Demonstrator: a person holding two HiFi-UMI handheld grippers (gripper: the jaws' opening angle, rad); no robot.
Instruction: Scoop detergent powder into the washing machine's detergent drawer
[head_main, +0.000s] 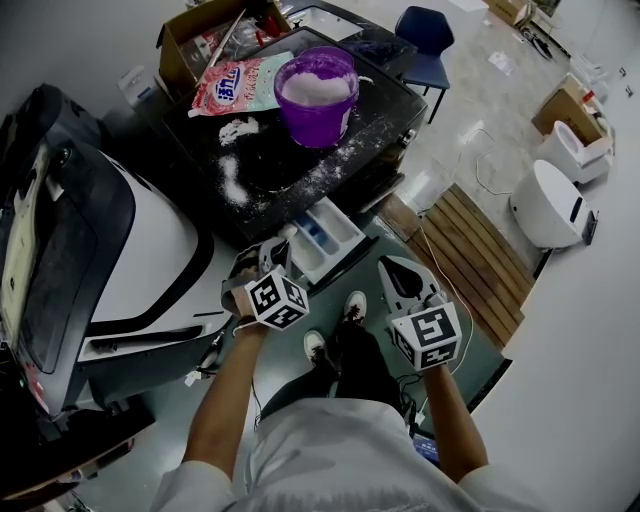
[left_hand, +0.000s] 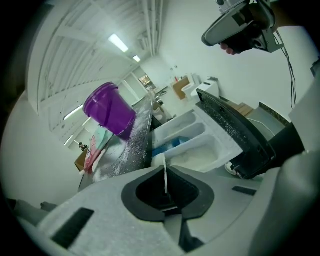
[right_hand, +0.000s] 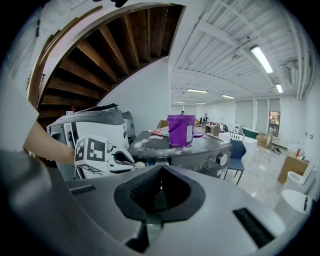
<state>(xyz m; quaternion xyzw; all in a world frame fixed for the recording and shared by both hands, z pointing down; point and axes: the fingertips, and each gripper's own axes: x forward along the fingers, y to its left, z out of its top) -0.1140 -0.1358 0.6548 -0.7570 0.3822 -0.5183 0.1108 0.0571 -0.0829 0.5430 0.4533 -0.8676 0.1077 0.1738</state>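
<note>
The white detergent drawer (head_main: 328, 236) (left_hand: 201, 143) stands pulled out from the dark washing machine (head_main: 300, 165), with powder in its near compartment. My left gripper (head_main: 280, 246) (left_hand: 165, 169) hovers just in front of the drawer, shut on a thin white scoop (left_hand: 165, 176) (right_hand: 134, 164) whose bowl reaches the drawer's edge. My right gripper (head_main: 398, 272) (right_hand: 160, 169) hangs to the right of the drawer, shut and holding nothing. On the machine's top stand a purple bucket (head_main: 318, 95) (left_hand: 108, 109) (right_hand: 180, 130) full of white powder and a pink detergent bag (head_main: 240, 85), with spilled powder (head_main: 235, 180) around them.
A second white machine with a dark lid (head_main: 130, 255) stands at the left. Behind are a cardboard box (head_main: 205, 35) and a blue chair (head_main: 425, 40). Wooden slats (head_main: 470, 250) and white units (head_main: 550, 200) lie to the right. The person's shoes (head_main: 330, 325) are below the drawer.
</note>
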